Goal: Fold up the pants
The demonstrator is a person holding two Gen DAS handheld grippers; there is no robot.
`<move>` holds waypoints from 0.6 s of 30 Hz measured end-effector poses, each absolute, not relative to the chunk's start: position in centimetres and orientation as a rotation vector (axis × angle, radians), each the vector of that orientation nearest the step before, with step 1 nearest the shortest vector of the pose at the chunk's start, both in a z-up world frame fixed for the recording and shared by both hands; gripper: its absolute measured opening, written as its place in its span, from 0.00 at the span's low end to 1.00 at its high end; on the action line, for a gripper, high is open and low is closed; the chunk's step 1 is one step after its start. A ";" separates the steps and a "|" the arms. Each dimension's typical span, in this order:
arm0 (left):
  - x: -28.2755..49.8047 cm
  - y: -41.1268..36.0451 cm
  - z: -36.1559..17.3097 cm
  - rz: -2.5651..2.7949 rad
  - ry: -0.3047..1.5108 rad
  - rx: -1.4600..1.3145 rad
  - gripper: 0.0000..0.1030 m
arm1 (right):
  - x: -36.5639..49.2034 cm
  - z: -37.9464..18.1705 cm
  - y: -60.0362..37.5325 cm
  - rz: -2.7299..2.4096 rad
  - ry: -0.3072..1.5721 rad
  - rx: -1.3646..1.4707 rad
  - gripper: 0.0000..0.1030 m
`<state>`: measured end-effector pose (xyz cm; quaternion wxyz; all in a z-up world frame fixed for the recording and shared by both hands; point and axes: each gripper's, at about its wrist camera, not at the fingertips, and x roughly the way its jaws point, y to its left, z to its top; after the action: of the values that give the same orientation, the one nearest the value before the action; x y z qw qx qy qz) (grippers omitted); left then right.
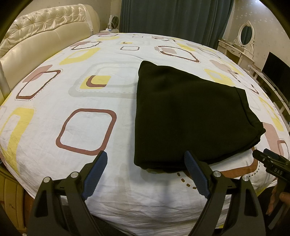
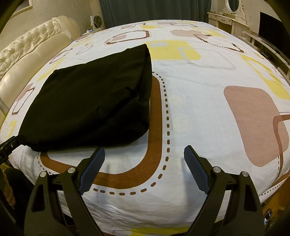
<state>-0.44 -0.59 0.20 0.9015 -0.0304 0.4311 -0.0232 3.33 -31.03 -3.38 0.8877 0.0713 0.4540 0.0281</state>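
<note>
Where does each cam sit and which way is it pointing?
Left wrist: rides the left tool, looking along its open fingers across the bed; black pants ahead-right, the other tool and a hand at the right edge.
Right wrist: rides the right tool, fingers open, same heading; pants ahead-left, the left tool's tip at the left edge.
Shared: folded pants, patterned sheet, headboard, curtain, vanity mirror.
</note>
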 end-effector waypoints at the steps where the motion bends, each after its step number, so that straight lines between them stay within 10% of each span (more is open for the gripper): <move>1: -0.4 -0.6 0.2 -0.048 0.891 -0.062 0.83 | 3.3 -3.4 -31.1 0.058 0.944 0.149 0.86; 18: -0.3 -0.5 0.2 -0.047 0.889 -0.047 0.83 | 3.2 -3.6 -31.2 0.059 0.949 0.146 0.86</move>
<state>-0.34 -0.50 0.20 0.9022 -0.0229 0.4300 -0.0227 3.23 -31.20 -3.64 0.8865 0.0704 0.4564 0.0283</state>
